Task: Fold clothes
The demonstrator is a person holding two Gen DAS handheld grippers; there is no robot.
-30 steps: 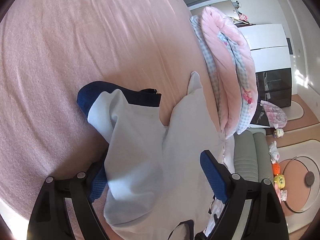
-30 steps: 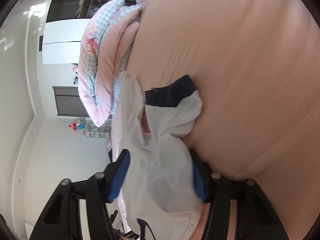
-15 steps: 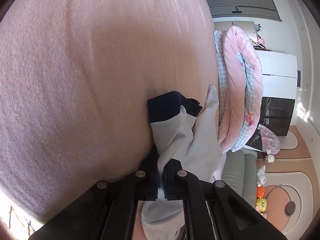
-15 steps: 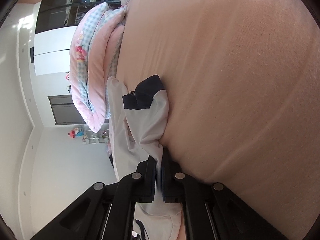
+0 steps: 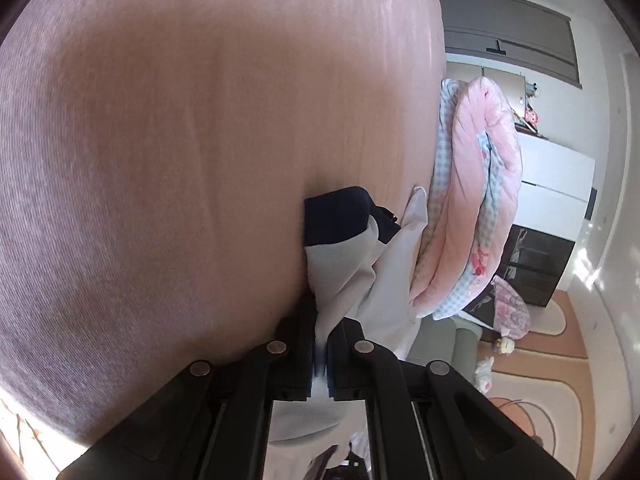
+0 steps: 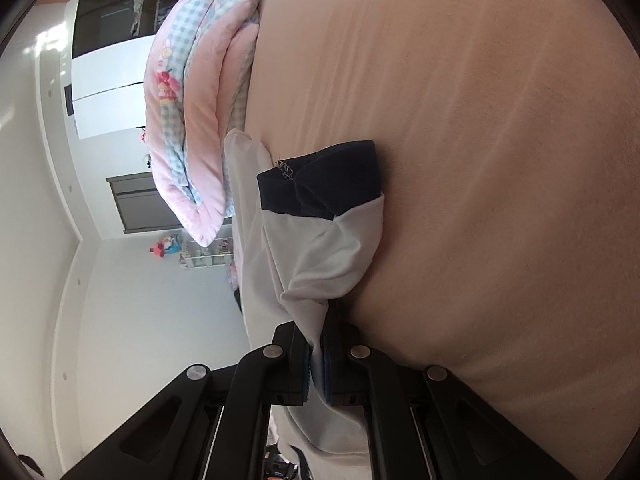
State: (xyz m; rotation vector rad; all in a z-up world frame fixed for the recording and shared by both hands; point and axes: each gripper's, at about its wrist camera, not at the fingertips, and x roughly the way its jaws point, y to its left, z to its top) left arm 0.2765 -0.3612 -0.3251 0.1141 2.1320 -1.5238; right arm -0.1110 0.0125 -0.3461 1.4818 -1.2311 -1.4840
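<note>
Since a second ago both sets of fingers have closed: the left gripper [image 5: 320, 364] and right gripper [image 6: 316, 364] each pinch the pale garment [image 6: 320, 256], bunched on the bed [image 6: 500, 160]. With such thin pinches, a hard tug might slip the cloth free.

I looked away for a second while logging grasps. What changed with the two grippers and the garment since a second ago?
Both the left gripper and right gripper went from open around the white garment to shut on its fabric. The garment's navy cuff and the folded pink quilt stay on the pink bed.
</note>
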